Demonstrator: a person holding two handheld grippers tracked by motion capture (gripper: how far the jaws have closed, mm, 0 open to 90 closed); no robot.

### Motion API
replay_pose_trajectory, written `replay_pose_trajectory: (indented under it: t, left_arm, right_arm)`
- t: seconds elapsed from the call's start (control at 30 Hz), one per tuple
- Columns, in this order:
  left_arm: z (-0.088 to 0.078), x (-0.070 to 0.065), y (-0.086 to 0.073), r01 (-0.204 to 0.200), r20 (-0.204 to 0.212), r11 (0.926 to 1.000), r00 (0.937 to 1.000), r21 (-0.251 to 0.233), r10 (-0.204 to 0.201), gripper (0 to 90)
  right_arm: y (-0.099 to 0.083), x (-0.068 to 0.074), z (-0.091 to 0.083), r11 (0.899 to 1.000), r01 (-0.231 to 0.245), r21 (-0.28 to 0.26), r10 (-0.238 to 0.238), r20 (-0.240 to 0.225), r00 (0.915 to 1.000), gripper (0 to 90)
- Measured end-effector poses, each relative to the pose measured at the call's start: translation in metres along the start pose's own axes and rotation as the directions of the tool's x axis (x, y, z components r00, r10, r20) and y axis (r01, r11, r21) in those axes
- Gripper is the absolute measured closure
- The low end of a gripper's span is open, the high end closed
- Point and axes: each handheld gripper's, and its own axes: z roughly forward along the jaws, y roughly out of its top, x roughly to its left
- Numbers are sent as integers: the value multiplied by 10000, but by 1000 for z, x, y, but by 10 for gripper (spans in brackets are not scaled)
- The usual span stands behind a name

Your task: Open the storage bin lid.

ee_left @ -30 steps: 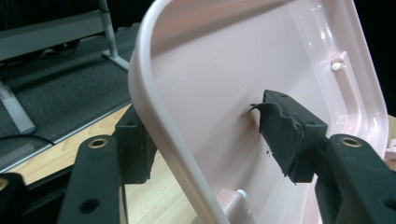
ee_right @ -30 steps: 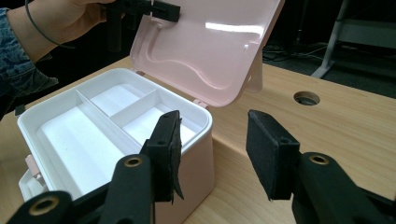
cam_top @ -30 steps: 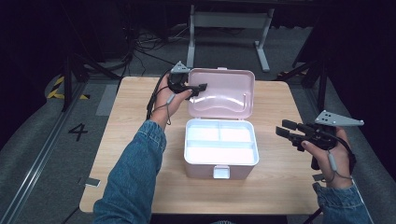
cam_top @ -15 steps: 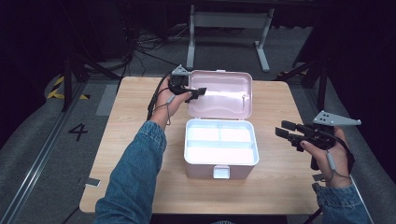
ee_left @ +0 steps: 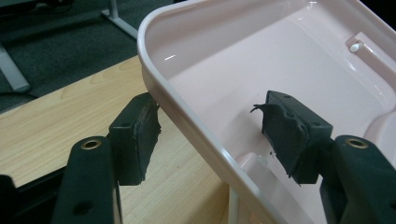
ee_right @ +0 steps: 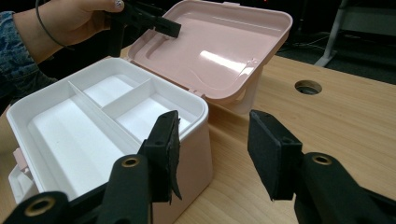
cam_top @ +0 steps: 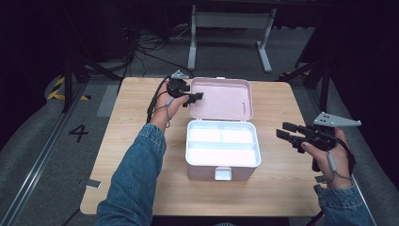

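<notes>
Item: pink storage box, standing near the middle of a light wooden table, its white latch facing the person's edge.

Lid: pink, swung fully open and leaning back behind the box, inner face up, hinged along the box's far side.

Interior: white tray set in the box, split into one long compartment on the person's side and two smaller ones on the lid side. The compartments look bare in the right gripper view.

Left gripper: at the lid's left rim, on the far-left side of the box. In the left gripper view the jaws straddle the rim, one pad outside over the table, the other inside above the lid's inner face. A clear gap shows between the inner pad and the rim; the outer pad stands just beside it, and whether it touches I cannot tell. The jaws stand apart, clamping nothing; they opened a little and have just eased back slightly, with the rim between them.

Right gripper: to the right of the box, held above the table, apart from the box, jaws pointing towards it. Jaws wide apart, nothing between them; the box's right corner lies beyond them.

Also noted: round hole in the tabletop, right of the lid.
</notes>
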Motion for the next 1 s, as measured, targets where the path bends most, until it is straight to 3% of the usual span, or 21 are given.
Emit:
replay_pose_trajectory:
  t: [0.4,0.53,0.7,1.0]
  left_arm:
    - [4,3,-5,404,144,9990,9991,214,-407,365]
    - [6,3,-7,298,-22,9988,9996,397,-298,349]
    - [7,4,-9,-98,-271,9962,9996,867,122,361]
    - [11,3,-15,-168,-262,9949,9995,996,195,363]
  right_arm:
    - [-1,0,2,9999,-64,91,65,-83,9999,541]
    - [-1,-1,3,10000,-22,86,23,-98,9999,541]
    - [-1,0,4,9999,-76,92,77,-120,9999,540]
    - [-2,-1,7,9998,-31,187,34,-152,9999,540]
